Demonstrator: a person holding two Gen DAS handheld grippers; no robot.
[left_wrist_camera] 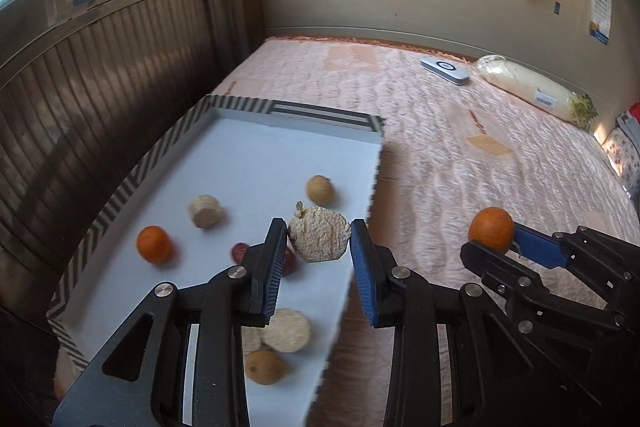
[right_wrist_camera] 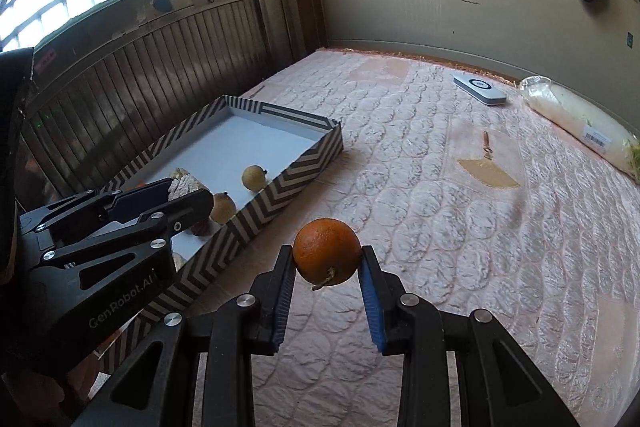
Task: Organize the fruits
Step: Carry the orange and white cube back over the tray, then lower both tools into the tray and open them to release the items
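Two hand-held grippers are clamped: left [left_wrist_camera: 319, 241] on a beige chunk [left_wrist_camera: 319, 239], right [right_wrist_camera: 327, 261] on an orange [right_wrist_camera: 326, 251], stem toward camera.

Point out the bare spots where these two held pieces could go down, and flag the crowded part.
The far half of the striped tray, beyond the walnut-like ball, is bare white floor. The pink quilt between the tray's right wall and the white device is also free. Crowded: the tray's near end, around the orange and the pale round cakes.

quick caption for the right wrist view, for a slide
Right claw shut on an orange above the pink quilt, beside the striped box.
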